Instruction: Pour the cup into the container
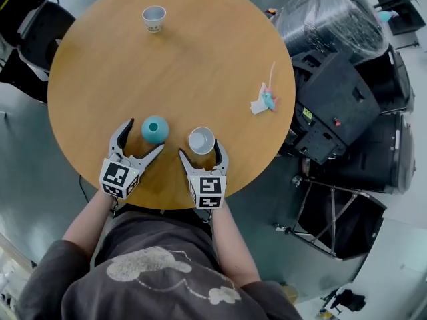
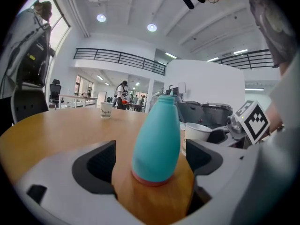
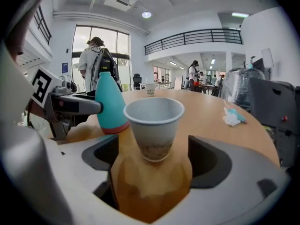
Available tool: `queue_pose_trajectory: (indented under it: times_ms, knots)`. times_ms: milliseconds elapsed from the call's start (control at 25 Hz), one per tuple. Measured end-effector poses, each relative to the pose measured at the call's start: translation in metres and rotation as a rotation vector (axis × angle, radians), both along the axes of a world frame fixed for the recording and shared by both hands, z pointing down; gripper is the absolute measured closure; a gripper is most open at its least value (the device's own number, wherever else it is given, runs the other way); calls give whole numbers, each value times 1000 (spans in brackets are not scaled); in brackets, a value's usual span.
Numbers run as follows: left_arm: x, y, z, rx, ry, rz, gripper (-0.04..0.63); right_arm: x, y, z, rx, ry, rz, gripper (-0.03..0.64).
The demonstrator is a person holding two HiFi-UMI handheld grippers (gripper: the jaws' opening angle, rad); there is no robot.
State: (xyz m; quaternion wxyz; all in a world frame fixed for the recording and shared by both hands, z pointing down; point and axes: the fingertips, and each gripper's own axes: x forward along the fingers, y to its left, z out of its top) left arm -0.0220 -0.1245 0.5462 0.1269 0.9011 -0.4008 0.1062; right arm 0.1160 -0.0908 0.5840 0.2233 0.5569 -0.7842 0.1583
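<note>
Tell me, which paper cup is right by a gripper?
The white paper cup between the right gripper's open jaws; the other cup stands alone across the table.

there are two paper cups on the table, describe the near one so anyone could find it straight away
Start at the round wooden table and go to its near edge, by the person. There a white paper cup stands upright between the open jaws of the right gripper, just right of the teal bottle. The other paper cup stands alone at the far edge.
</note>
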Motion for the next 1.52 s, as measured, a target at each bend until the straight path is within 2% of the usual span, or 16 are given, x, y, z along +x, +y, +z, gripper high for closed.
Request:
queue_pose_trajectory:
  times_ms: [200,320,520,600,640,720,880,1000,1120,1360,1520]
  knots:
    - [-16,38,-15,3,-5,-81,141,4,34,-10,22,-9,-29,181]
    - [-13,60,-23,0,-9,-92,142,7,47,-30,74,-35,-42,183]
    - [3,93,-50,29,29,-97,159,5,72,-68,153,-65,-72,183]
    - [6,104,-65,48,39,-120,280,6,83,-87,200,-82,-60,202]
    - [6,109,-72,57,44,-133,337,8,88,-97,230,-88,-47,256]
    - [6,118,-87,75,61,-155,409,12,98,-117,283,-97,-20,349]
    - [5,137,-111,108,92,-193,576,13,121,-149,373,-92,-16,433]
    - [8,152,-119,113,111,-196,588,13,136,-168,423,-90,-3,522]
    - [11,166,-122,104,107,-198,588,8,148,-176,431,-66,10,627]
    - [26,182,-127,108,67,-179,588,2,159,-179,406,-73,14,629]
    - [33,186,-133,123,75,-174,588,7,161,-173,366,-74,17,629]
